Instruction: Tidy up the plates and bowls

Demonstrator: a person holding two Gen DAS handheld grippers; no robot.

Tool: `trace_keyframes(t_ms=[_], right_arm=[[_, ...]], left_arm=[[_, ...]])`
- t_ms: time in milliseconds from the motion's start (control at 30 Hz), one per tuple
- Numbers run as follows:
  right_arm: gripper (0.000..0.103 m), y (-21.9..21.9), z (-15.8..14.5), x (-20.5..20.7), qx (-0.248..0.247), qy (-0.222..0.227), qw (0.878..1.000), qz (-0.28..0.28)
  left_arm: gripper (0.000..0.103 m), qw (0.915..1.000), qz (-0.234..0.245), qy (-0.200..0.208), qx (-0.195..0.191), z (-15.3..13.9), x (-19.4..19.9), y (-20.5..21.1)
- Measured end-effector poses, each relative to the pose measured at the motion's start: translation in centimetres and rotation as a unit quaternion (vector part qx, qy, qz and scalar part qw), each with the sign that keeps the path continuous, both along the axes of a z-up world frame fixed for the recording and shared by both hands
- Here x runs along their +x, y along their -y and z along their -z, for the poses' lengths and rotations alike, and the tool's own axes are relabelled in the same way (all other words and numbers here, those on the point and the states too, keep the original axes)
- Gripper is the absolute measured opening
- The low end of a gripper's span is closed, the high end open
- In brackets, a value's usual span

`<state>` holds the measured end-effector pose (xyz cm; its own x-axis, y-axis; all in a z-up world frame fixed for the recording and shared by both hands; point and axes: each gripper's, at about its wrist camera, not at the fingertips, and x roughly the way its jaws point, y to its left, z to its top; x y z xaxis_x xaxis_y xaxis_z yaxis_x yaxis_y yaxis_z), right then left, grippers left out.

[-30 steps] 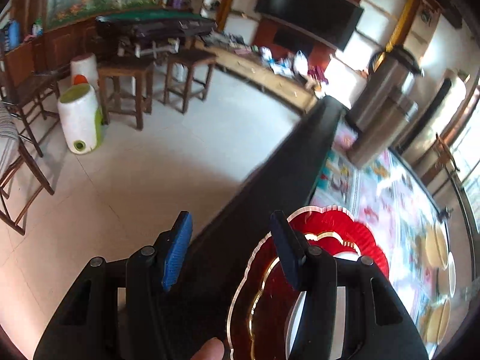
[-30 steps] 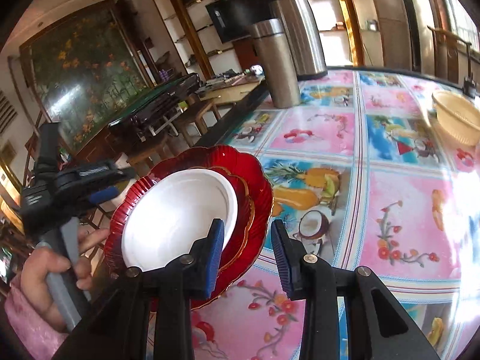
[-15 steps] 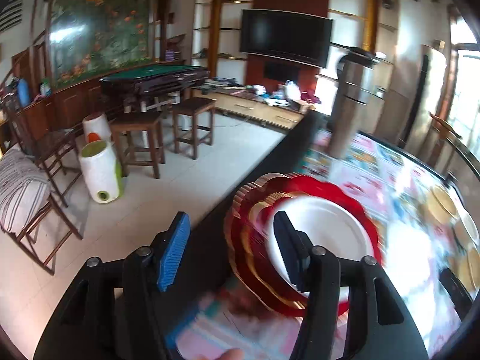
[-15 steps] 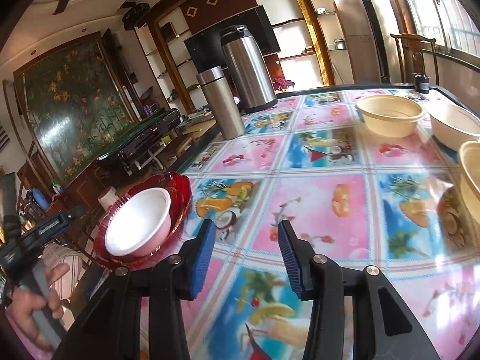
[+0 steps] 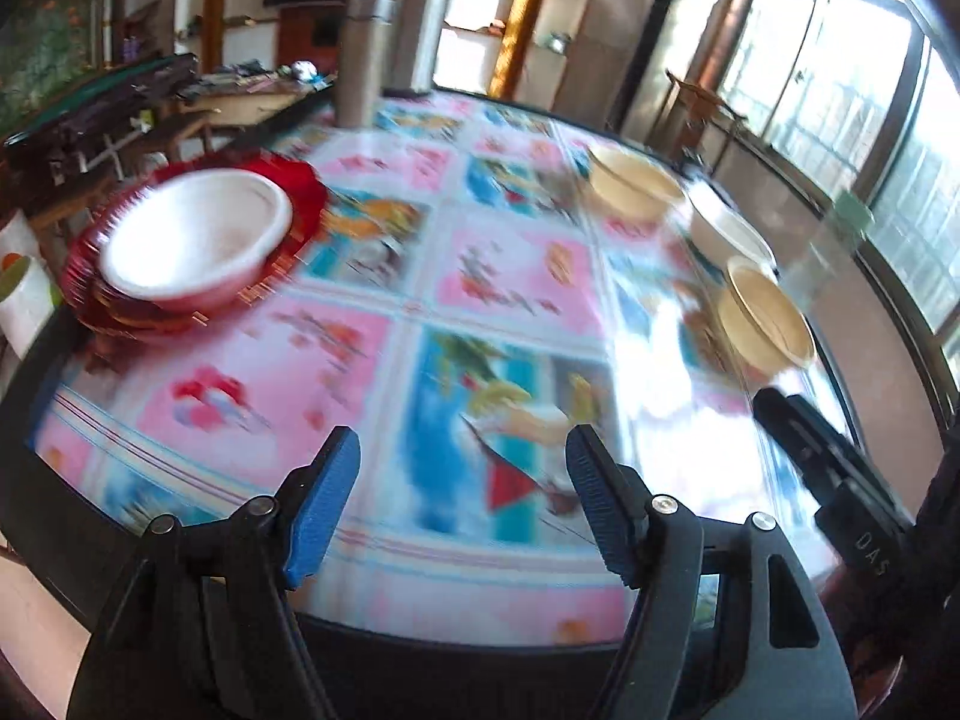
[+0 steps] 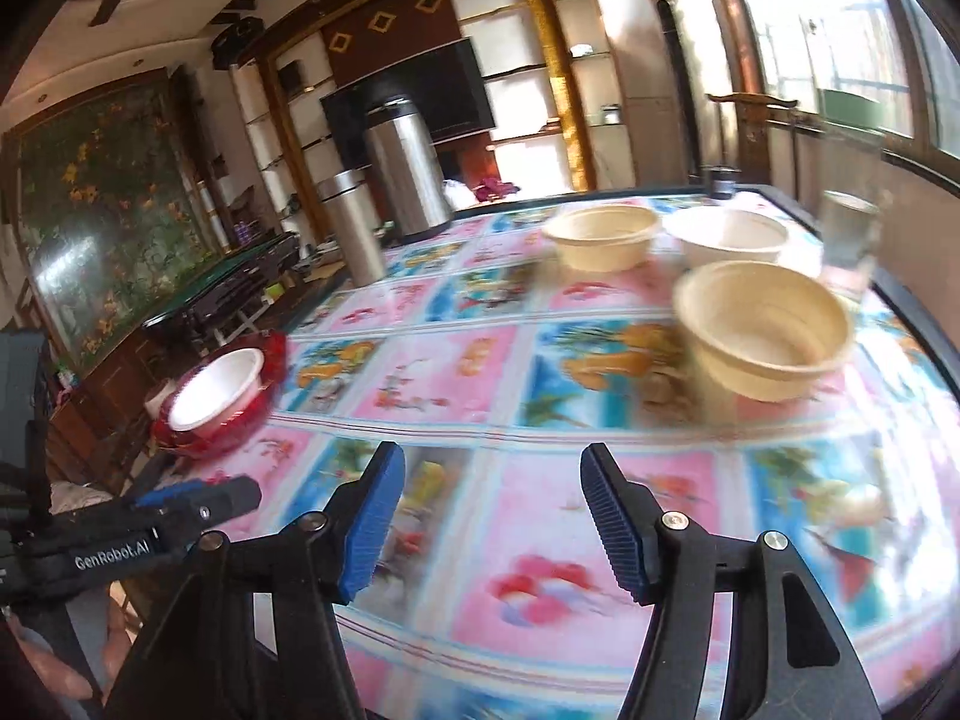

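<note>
Hovering over the table [image 6: 480, 420], both grippers are gaping empty.
White bowl [image 5: 192, 234] is sitting on red plates [image 5: 300, 204] at far left edge; cream bowls [image 6: 762, 324] are standing far right.

Both views are smeared by motion. The print on the tablecloth [image 5: 516, 276] runs into streaks, so its pictures can hardly be read. The stack of red plates [image 5: 102, 294] under the white bowl [image 5: 192, 234] blurs at the rim, and I cannot count the plates. The nearest cream bowl [image 6: 762, 330] has a doubled, soft edge. The glass [image 6: 849, 240] beside it is a pale haze. In the left wrist view the right gripper [image 5: 840, 480] is cut off by the frame's right edge, its tips unseen. In the right wrist view the hand [image 6: 36, 678] on the left gripper [image 6: 132, 534] is mostly cropped at the lower left corner.
</note>
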<state>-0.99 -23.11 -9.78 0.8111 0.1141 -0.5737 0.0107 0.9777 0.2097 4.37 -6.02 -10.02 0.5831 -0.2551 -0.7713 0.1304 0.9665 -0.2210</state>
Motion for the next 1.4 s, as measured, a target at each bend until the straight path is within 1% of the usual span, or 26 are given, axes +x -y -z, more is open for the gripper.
trace_keyframes(t_ms=[100, 200, 367, 467, 567, 733, 900, 1167, 1400], right_arm=[[0.064, 3.8, -0.1, -2.1, 0.009, 0.001, 0.999, 0.034], [0.068, 7.2, 0.0, -4.2, 0.022, 0.013, 0.997, 0.069], [0.069, 11.0, 0.8, -5.9, 0.047, 0.014, 0.993, 0.104], [0.069, 11.5, 0.9, -6.6, 0.056, 0.017, 0.992, 0.108], [0.069, 11.4, 0.5, -7.1, 0.054, 0.025, 0.993, 0.102], [0.069, 11.0, -0.6, -7.9, 0.051, 0.038, 0.993, 0.1], [0.069, 11.2, -1.8, -8.1, 0.042, 0.045, 0.992, 0.108], [0.069, 12.7, -2.6, -6.6, 0.032, 0.043, 0.99, 0.132], [0.069, 14.2, -2.0, -4.9, 0.034, 0.033, 0.988, 0.147]], left_arm=[[0.071, 0.9995, 0.027, -0.016, 0.011, 0.7, -0.7, 3.5], [0.071, 0.9981, 0.053, -0.012, 0.029, 0.9, -1.9, 6.3], [0.071, 0.9931, 0.089, -0.007, 0.076, 1.2, -3.8, 9.2], [0.071, 0.9908, 0.096, 0.011, 0.095, 0.4, -5.0, 9.9], [0.071, 0.9896, 0.094, 0.035, 0.104, -0.7, -5.7, 10.3], [0.071, 0.9872, 0.098, 0.065, 0.108, -2.2, -6.7, 10.6], [0.071, 0.985, 0.107, 0.084, 0.106, -3.0, -6.4, 11.2], [0.071, 0.9829, 0.118, 0.087, 0.111, -3.4, -3.8, 12.9], [0.071, 0.9845, 0.112, 0.079, 0.109, -3.2, -1.2, 13.9]])
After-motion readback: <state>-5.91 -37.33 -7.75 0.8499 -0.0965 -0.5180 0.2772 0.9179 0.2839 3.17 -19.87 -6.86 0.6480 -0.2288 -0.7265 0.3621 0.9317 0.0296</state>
